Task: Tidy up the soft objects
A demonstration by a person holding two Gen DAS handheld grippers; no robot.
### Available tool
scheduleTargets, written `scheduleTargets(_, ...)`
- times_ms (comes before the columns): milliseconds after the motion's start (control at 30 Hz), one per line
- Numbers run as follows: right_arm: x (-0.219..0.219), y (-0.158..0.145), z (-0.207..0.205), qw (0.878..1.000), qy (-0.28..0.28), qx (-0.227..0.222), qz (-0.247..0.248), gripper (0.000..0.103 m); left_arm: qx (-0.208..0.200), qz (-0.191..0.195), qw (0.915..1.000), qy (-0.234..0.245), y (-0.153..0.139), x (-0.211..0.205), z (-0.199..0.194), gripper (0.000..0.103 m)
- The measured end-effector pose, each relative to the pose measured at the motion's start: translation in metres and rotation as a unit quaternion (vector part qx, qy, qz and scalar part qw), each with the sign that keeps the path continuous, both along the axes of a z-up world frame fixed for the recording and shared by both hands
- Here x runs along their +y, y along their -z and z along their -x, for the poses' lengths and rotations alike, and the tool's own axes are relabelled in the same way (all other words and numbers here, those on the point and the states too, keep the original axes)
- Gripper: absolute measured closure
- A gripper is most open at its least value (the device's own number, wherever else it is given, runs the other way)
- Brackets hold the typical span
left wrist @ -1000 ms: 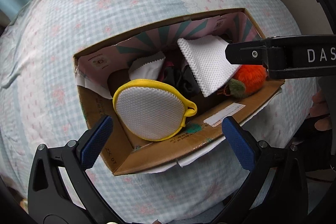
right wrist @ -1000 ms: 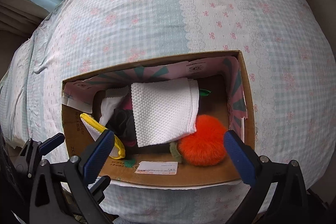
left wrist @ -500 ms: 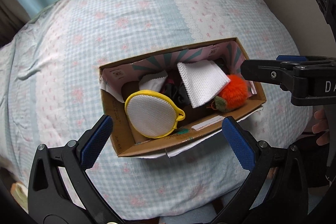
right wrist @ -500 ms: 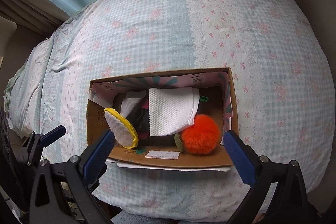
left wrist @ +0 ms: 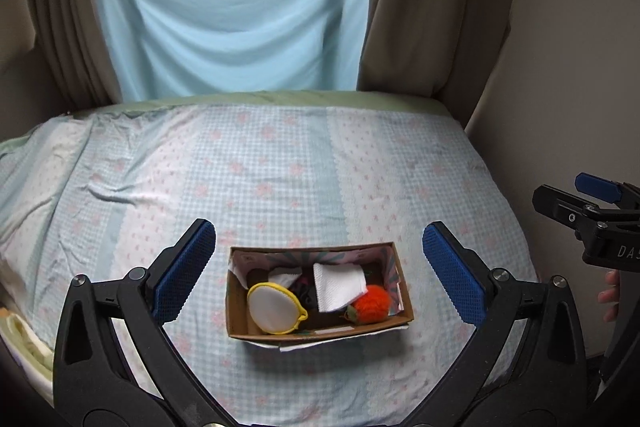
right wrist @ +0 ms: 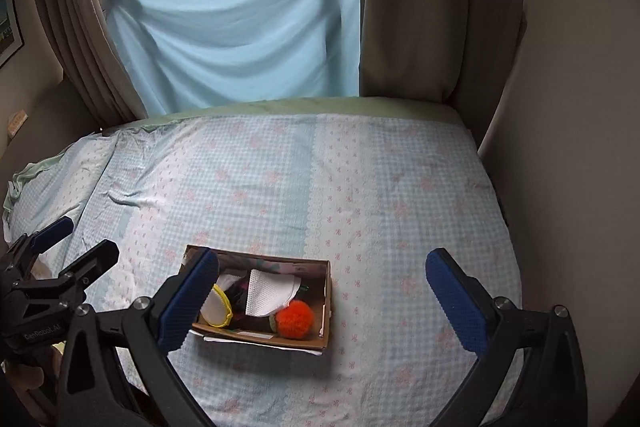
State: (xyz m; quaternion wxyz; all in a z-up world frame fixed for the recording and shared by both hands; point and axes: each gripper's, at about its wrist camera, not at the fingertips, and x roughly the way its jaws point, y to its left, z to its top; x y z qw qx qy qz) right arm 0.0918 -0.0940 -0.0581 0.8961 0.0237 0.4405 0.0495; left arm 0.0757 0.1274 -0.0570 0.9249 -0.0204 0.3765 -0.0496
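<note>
A cardboard box (left wrist: pixel 312 334) sits on the bed near its front edge; it also shows in the right wrist view (right wrist: pixel 326 311). Inside lie a round white mesh pad with yellow trim (left wrist: pixel 274 307), a folded white cloth (left wrist: pixel 338 285), an orange fuzzy ball (left wrist: pixel 372 303) and dark fabric. My left gripper (left wrist: pixel 318 271) is open and empty, held well back above the box. My right gripper (right wrist: pixel 320 291) is open and empty, also held back from the box. The right gripper shows at the right edge of the left wrist view (left wrist: pixel 592 203).
The bed has a blue checked sheet with pink flowers (left wrist: pixel 280 171). A light blue cloth (left wrist: pixel 236 19) hangs over the window behind it, with brown curtains (left wrist: pixel 432 3) at both sides. A wall (left wrist: pixel 580 67) stands at the right of the bed.
Both grippers have pulled far back and up from the box, so it now looks small and the window has come into view. The things in the box have not moved.
</note>
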Motion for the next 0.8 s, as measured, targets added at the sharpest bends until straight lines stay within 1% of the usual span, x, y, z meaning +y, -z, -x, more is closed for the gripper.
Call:
scheduleTargets(67,-0.008,-0.017,0.010,1.000,0.007,-0.024,0.001,0.000,-0.024,-0.001,0.9997,-0.003,-0.016,-0.006,0.008,0.000)
scheduleTargets(167,-0.016,-0.033,0.024,0.998,0.017,-0.056,0.001,0.000,-0.045,-0.003,0.9990,-0.006,-0.031,-0.015,0.018,0.000)
scheduleTargets(267,-0.020,-0.041,0.035,0.997,0.020,-0.080,0.007,0.000,-0.064,-0.006,0.9979,-0.007,-0.040,-0.021,0.028,0.000)
scheduleTargets(367,-0.020,-0.042,0.044,0.995,0.020,-0.095,0.015,0.000,-0.076,-0.011,0.9970,-0.009,-0.044,-0.026,0.034,0.000)
scheduleTargets(567,-0.024,-0.041,0.049,0.994,0.023,-0.105,0.022,0.000,-0.082,-0.014,0.9965,-0.012,-0.043,-0.030,0.041,0.000)
scheduleTargets(800,-0.028,-0.042,0.050,0.993,0.029,-0.109,0.018,0.000,-0.082,-0.018,0.9964,-0.011,-0.044,-0.034,0.043,0.000)
